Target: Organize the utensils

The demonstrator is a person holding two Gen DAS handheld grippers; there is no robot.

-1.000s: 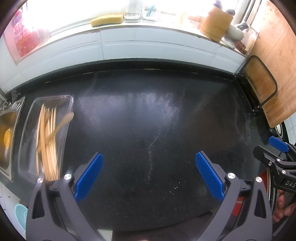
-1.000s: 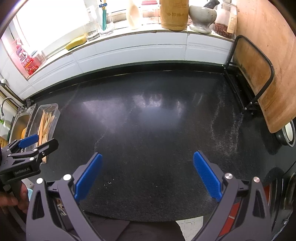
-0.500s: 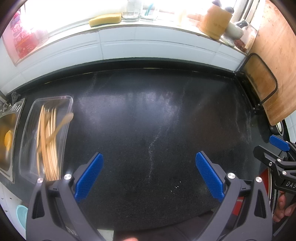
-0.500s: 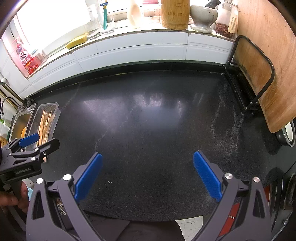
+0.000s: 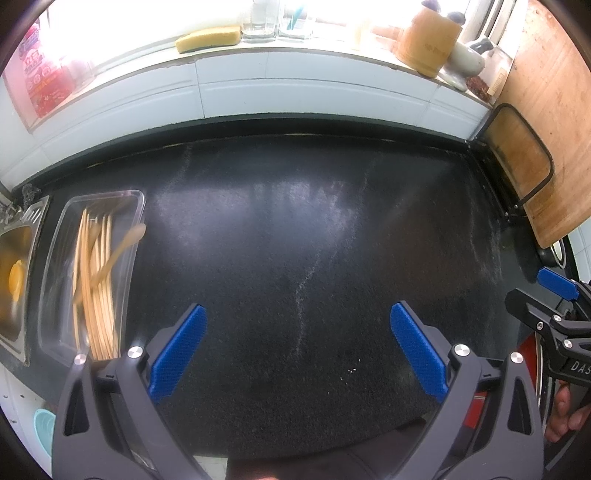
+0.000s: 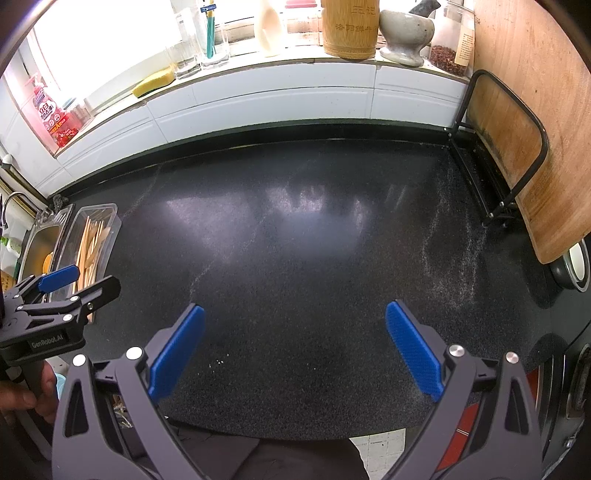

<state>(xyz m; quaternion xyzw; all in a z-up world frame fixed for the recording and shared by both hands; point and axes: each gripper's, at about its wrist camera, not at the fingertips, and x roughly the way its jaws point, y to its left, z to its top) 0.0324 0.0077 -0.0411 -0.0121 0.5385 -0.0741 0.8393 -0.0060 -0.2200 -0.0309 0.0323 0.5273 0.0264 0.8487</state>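
A clear plastic tray (image 5: pixel 138 201) lies at the left end of the black countertop (image 5: pixel 314 229), beside the sink. In it lie several wooden chopsticks (image 5: pixel 101 295) and a wooden spoon (image 5: pixel 122 245) that rests slanted across them. The same tray (image 6: pixel 112 229) shows far left in the right wrist view. My left gripper (image 5: pixel 299 347) is open above the counter's front edge, right of the tray, with nothing between its blue pads. My right gripper (image 6: pixel 295 347) is open too, over the bare counter near the front.
A steel sink (image 5: pixel 14 258) sits left of the tray. On the right a wooden cutting board (image 6: pixel 532 122) leans in a black wire rack (image 6: pixel 495 192). The windowsill holds a sponge (image 5: pixel 207 37), glasses (image 6: pixel 184 61), a bamboo holder (image 6: pixel 349 27) and a stone mortar (image 6: pixel 404 31).
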